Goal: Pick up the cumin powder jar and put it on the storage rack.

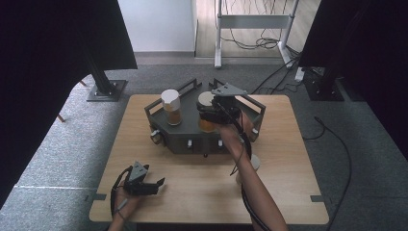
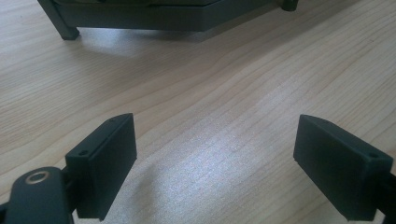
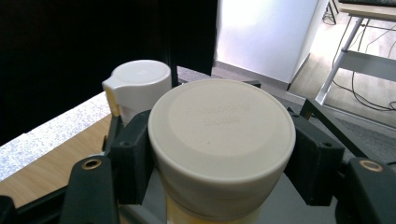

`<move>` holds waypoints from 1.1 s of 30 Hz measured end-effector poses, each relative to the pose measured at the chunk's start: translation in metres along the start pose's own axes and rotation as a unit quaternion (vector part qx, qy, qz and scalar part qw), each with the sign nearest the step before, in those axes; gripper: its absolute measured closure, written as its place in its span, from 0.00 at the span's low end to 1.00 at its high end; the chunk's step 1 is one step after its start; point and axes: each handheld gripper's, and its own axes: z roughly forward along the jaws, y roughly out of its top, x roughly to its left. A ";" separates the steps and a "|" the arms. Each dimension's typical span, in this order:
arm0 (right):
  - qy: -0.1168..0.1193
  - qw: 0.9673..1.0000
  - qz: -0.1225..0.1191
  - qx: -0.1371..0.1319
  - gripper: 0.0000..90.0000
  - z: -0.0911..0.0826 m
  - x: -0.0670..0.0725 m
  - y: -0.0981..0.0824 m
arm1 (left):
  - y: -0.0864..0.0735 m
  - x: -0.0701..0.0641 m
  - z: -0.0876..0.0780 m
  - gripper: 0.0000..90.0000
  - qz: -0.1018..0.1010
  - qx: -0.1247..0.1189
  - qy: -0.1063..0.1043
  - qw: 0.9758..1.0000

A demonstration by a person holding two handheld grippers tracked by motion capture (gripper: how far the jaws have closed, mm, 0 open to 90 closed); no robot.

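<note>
At the centre of the high view my right gripper [image 1: 215, 111] grips the right-hand jar [image 1: 208, 124] in the dark tray [image 1: 183, 137], a second jar [image 1: 171, 107] standing apart to its left. My left gripper [image 1: 153, 185] rests low left on the surface [image 1: 192, 178]; a pale object behind my forearm is unidentifiable. In the left gripper view the jaws gape, empty. In the right gripper view both jaws squeeze the lid [image 3: 222, 126]; I judge a straight, level lift best. The jar's base is cut off.
</note>
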 end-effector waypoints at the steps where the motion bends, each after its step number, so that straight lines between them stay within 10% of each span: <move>1: -0.002 1.000 0.000 0.000 0.36 0.003 -0.001 0.000 | 0.000 0.000 0.000 0.15 0.000 0.000 0.000 1.000; 33: -0.026 0.999 -0.006 0.025 0.36 0.061 -0.002 -0.010 | 0.001 0.001 0.001 0.15 0.005 0.002 -0.001 1.000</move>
